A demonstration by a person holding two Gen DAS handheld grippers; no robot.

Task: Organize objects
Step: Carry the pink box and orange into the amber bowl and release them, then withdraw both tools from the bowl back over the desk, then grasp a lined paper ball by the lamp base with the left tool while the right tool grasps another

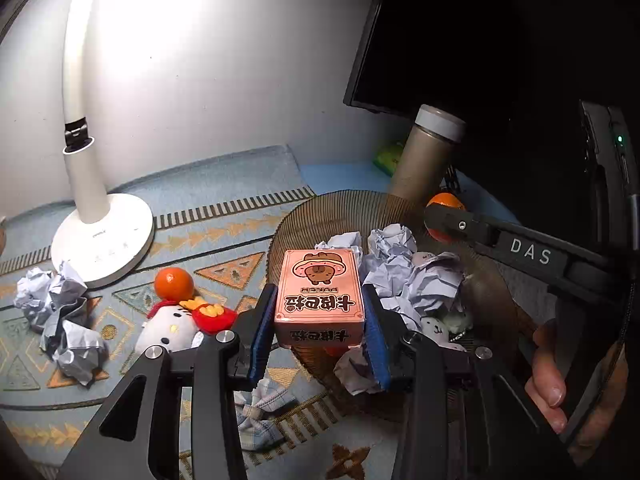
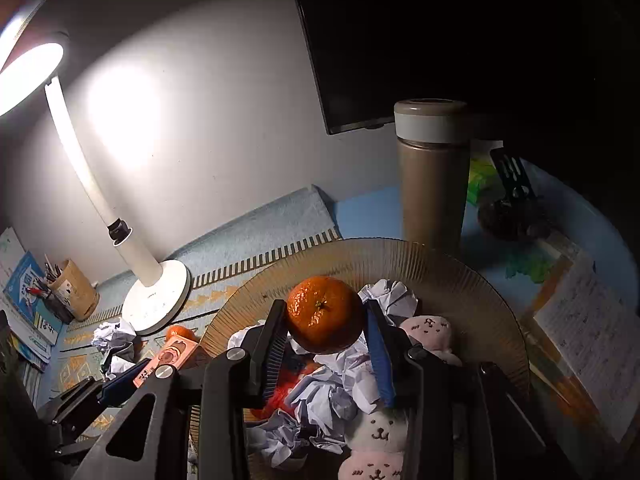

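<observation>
Left gripper [image 1: 320,320], seen from its own camera: blue-padded jaws clamped on the sides of a pink rectangular card box with a cartoon capybara on its lid [image 1: 320,294], held above the near rim of the brown ribbed glass plate [image 1: 320,208]. Plate already crowded with crumpled white paper balls [image 1: 404,276] and small plush toys. Loose on the patterned blue mat [image 1: 224,208]: a small orange mandarin [image 1: 174,284], a white cat plush with red bow and fries [image 1: 172,328], more crumpled paper [image 1: 56,312] near the white desk lamp base [image 1: 104,236]. Right-wrist view: right gripper [image 2: 326,344] pinched on a glossy orange mandarin [image 2: 324,312], held over the same plate's [image 2: 460,276] heap of paper and pale bear plushes [image 2: 380,428]; tall beige thermos flask [image 2: 434,176] stands just behind the plate. Judgement: sorting is partway. Both carried items are not yet set down, and several mat items remain.
</observation>
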